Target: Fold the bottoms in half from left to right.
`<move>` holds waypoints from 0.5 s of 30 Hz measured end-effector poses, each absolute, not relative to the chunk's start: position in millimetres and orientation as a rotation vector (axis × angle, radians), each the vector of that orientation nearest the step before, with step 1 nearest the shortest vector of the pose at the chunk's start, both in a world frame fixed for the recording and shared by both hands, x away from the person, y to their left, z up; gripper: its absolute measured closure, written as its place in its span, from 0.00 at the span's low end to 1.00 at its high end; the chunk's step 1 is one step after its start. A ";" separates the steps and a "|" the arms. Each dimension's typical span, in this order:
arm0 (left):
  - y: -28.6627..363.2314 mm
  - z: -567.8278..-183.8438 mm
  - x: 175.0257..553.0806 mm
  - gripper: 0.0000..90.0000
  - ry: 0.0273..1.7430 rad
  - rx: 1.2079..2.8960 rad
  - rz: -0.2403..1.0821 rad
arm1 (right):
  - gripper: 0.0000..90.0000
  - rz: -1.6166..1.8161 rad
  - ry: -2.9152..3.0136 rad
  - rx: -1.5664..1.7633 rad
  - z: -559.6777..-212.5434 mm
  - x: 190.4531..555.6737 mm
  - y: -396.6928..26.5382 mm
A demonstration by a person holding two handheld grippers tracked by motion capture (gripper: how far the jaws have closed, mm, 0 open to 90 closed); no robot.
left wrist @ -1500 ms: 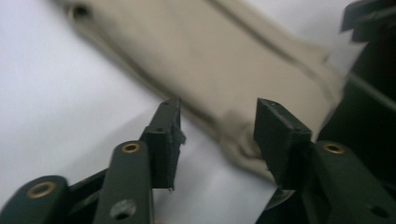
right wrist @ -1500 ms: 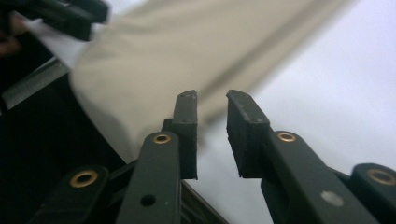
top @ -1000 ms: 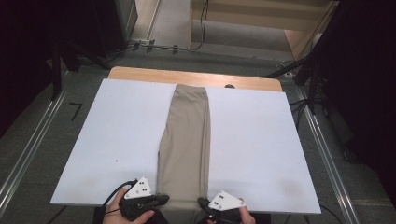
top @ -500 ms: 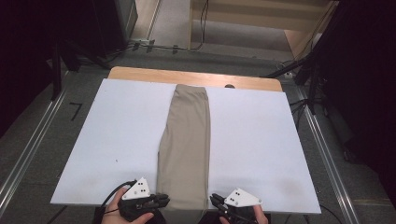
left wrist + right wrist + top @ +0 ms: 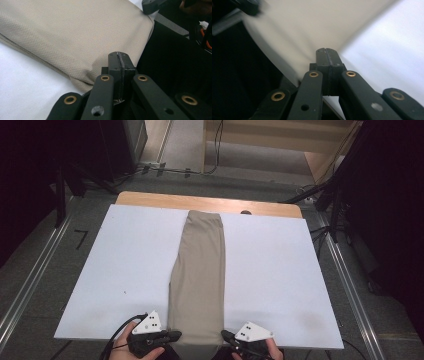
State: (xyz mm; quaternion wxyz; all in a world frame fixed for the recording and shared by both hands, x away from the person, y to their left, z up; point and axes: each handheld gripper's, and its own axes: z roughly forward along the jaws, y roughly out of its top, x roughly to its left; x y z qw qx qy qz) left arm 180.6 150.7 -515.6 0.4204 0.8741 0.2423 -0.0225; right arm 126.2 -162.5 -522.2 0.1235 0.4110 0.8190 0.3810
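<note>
A long beige folded garment (image 5: 200, 270) lies lengthwise down the middle of the white table top (image 5: 125, 260). My left gripper (image 5: 176, 335) is at its near left corner and my right gripper (image 5: 226, 336) at its near right corner. Both have just been closing and now stand shut. In the left gripper view the pads (image 5: 119, 56) meet right at the cloth's corner (image 5: 75, 32), with no fabric seen between them. The right gripper view is blurred; its jaws (image 5: 327, 52) are together at the cloth's edge (image 5: 312, 30).
The table's near edge (image 5: 300, 342) runs just under both hands. Wooden trim (image 5: 150, 199) borders the far edge. Metal rails (image 5: 30, 285) flank the table, with cables and dark stands (image 5: 330, 200) on the floor beyond. White surface lies on both sides of the garment.
My right gripper has shifted a little to the right along the table's near edge. The left gripper and the garment lie as before.
</note>
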 end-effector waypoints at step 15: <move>158.3 -488.0 199.9 0.22 0.629 1.998 0.014 | 0.23 1.287 2.187 1.228 -492.1 149.8 -217.3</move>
